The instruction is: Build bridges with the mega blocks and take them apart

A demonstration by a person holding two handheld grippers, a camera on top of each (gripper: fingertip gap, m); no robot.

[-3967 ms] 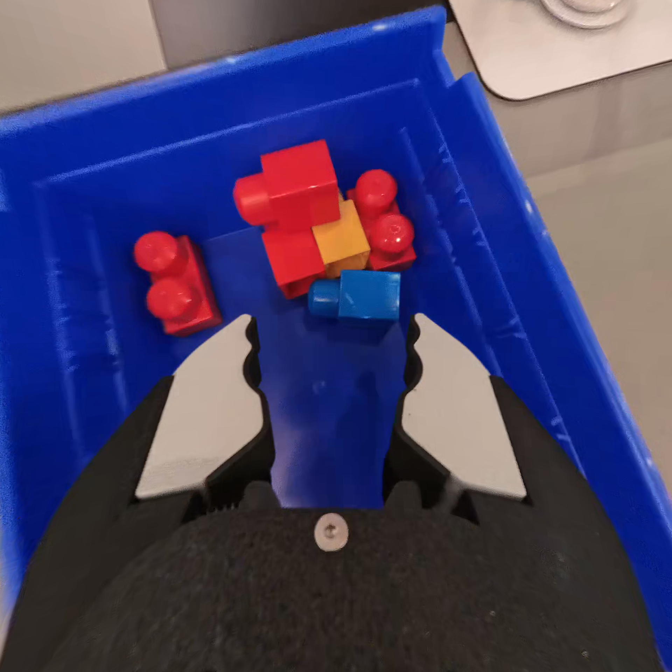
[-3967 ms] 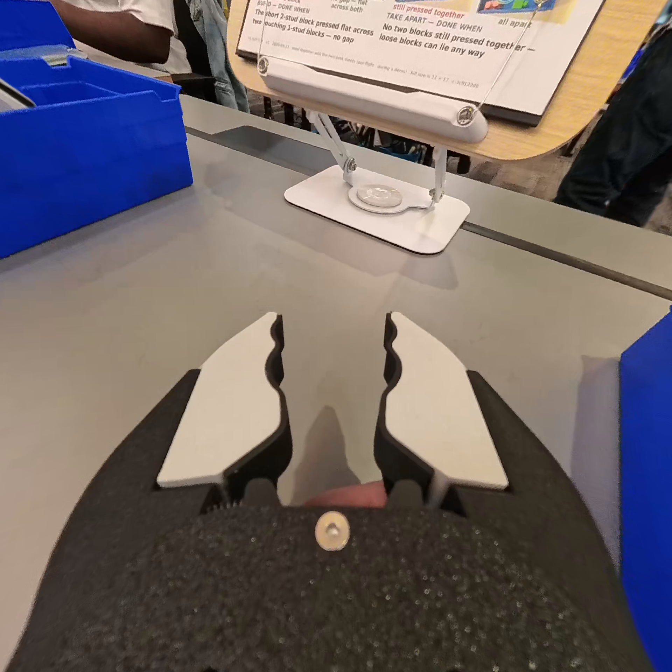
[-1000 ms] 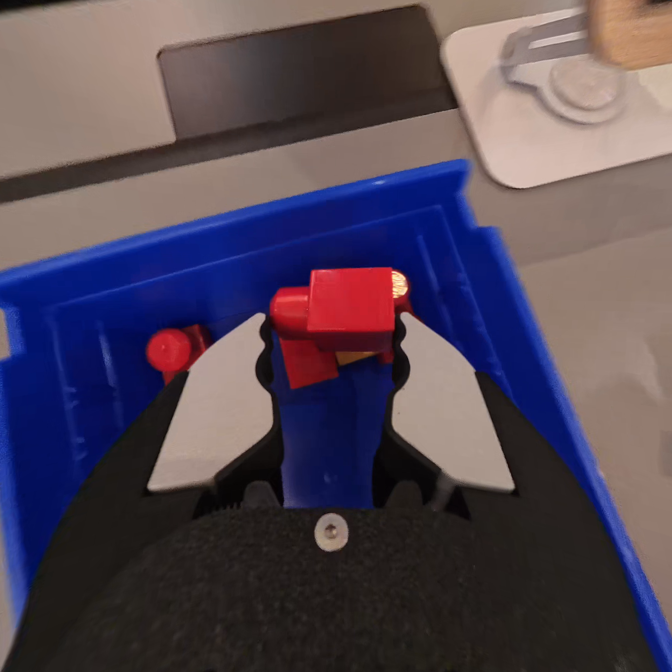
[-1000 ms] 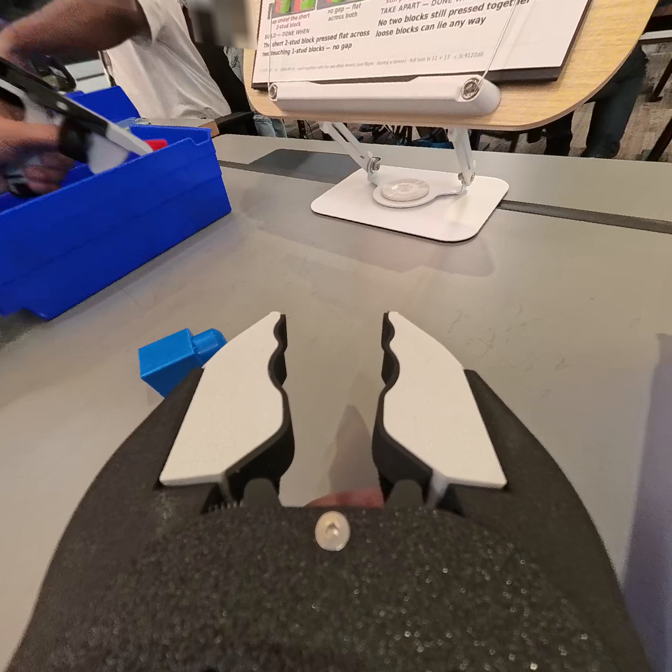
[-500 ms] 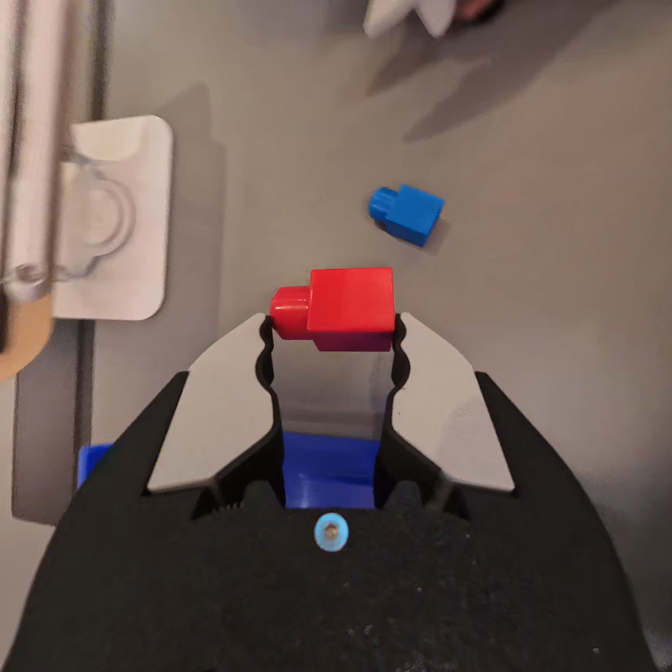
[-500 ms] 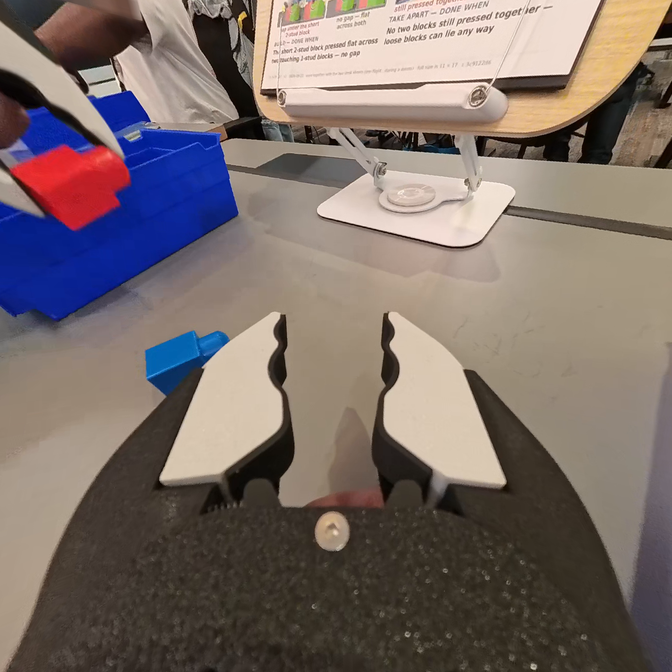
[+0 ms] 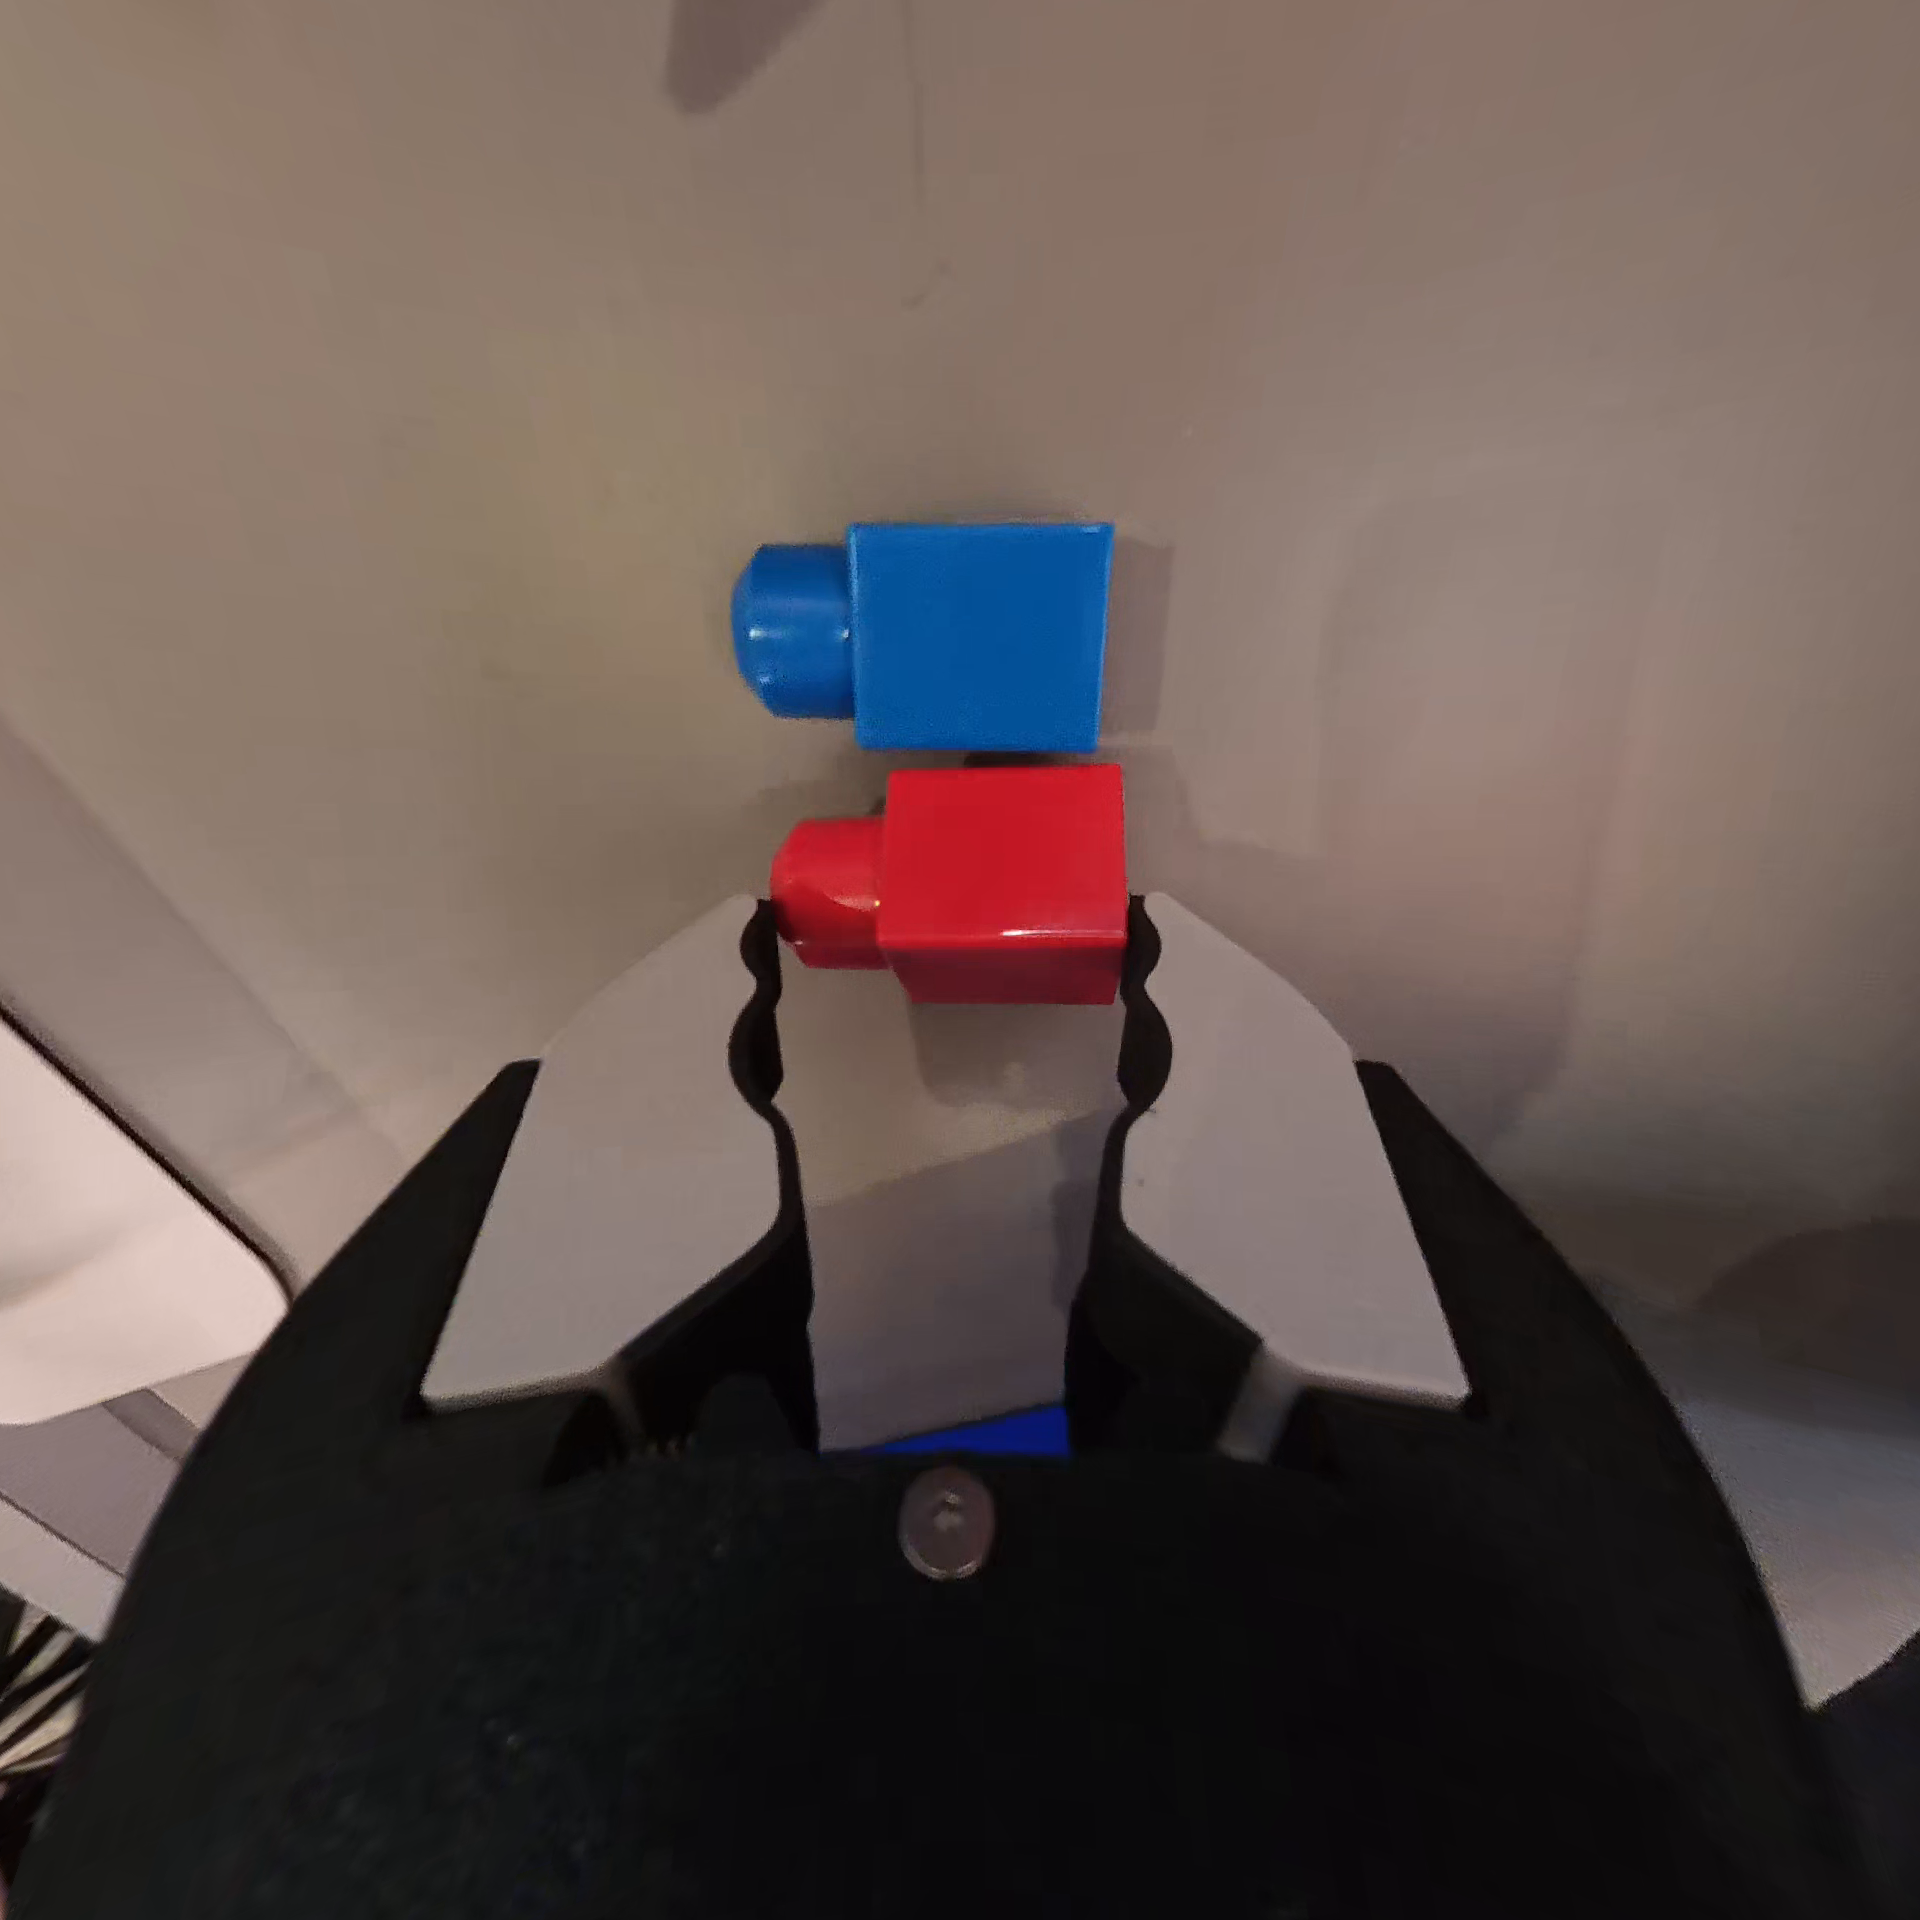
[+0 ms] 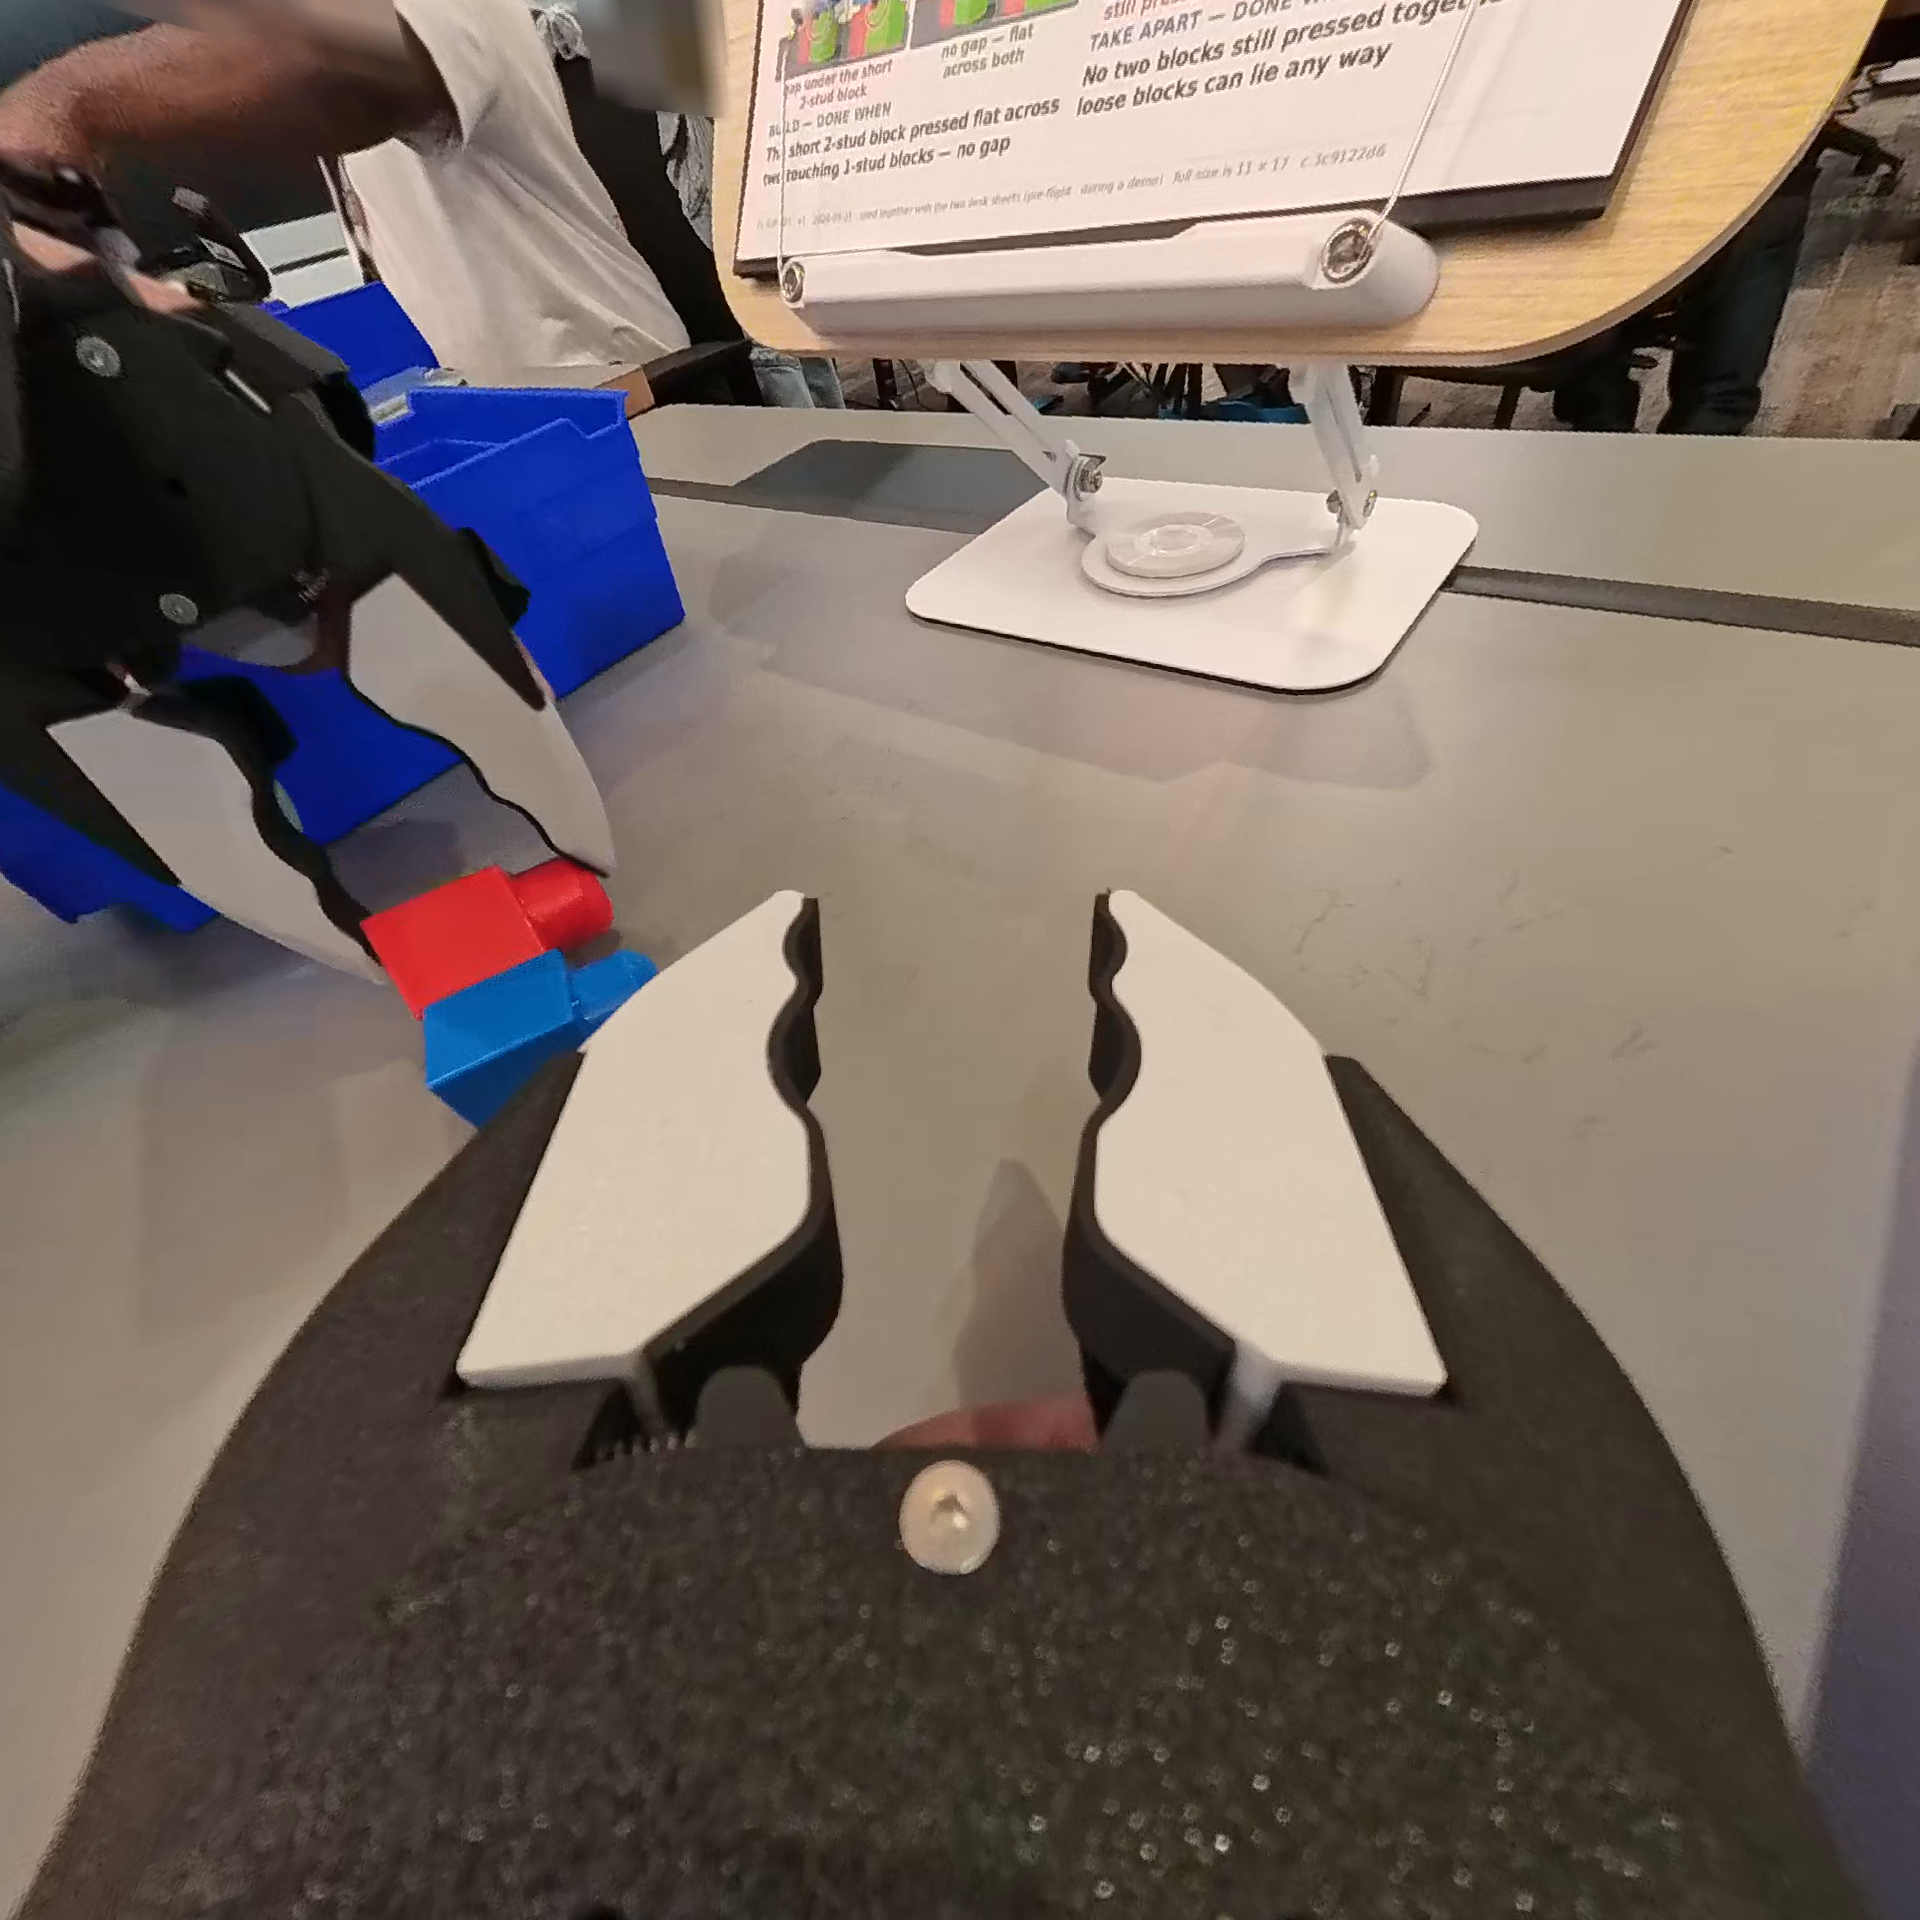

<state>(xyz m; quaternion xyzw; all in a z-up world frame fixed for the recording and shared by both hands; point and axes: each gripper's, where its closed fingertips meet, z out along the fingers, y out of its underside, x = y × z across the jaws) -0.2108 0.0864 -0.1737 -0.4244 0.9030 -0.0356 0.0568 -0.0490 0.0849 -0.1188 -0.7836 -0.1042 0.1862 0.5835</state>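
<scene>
My left gripper is shut on a red one-stud block, lying on its side with its stud to the left. It holds the block down by the grey table, right beside a blue one-stud block that lies on its side the same way. In the right wrist view the left gripper comes in from the left with the red block against the blue block. My right gripper is open and empty, low over the table just right of the two blocks.
A blue bin stands at the back left of the table. A white stand base carrying a wooden board with an instruction sheet stands at the back centre. A person stands behind the table. A blue edge shows at far right.
My left gripper lifted the red block out of the blue bin, swung over the table and came down beside the blue block. The right gripper has stayed open and almost still.
</scene>
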